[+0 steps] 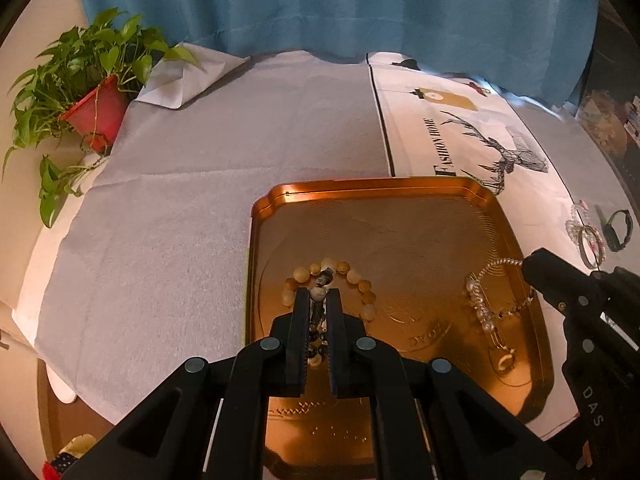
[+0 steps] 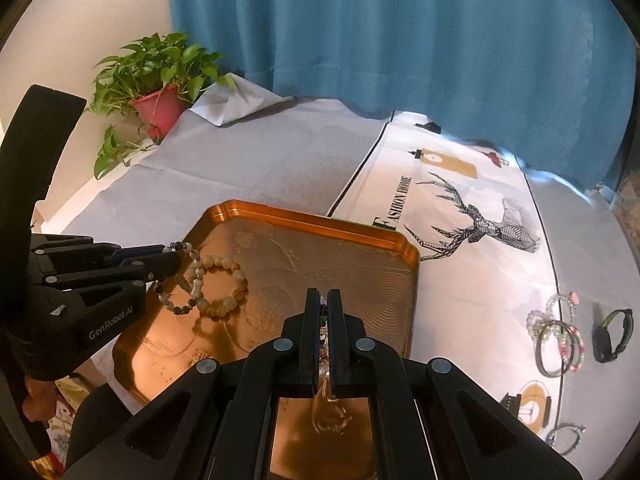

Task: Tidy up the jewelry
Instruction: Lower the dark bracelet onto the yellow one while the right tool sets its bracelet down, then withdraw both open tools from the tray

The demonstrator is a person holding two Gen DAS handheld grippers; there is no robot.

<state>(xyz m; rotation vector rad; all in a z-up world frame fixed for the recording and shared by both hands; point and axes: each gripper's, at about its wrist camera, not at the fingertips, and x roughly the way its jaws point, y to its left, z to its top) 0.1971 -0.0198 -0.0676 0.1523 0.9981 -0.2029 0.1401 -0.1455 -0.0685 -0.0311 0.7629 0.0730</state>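
A copper tray (image 1: 360, 186) (image 2: 320, 220) lies on the cloth-covered table. On its left part rests a cream bead bracelet (image 1: 360, 280) (image 2: 230, 280). My left gripper (image 1: 318, 294) (image 2: 174, 260) is shut on a bracelet of mixed dark and white beads (image 1: 320, 280) (image 2: 188, 282), which hangs down onto the cream one. My right gripper (image 2: 323, 294) (image 1: 530, 264) is shut on a gold chain bracelet with clear beads (image 1: 482, 304) (image 2: 330, 408). That chain dangles onto the tray's right part.
On the printed white cloth right of the tray lie several bangles (image 2: 558, 336) (image 1: 588, 240) and a black wristband (image 2: 612, 330) (image 1: 618, 228). A potted plant (image 1: 96, 108) (image 2: 158, 110) stands at the back left, before a blue curtain (image 2: 400, 40).
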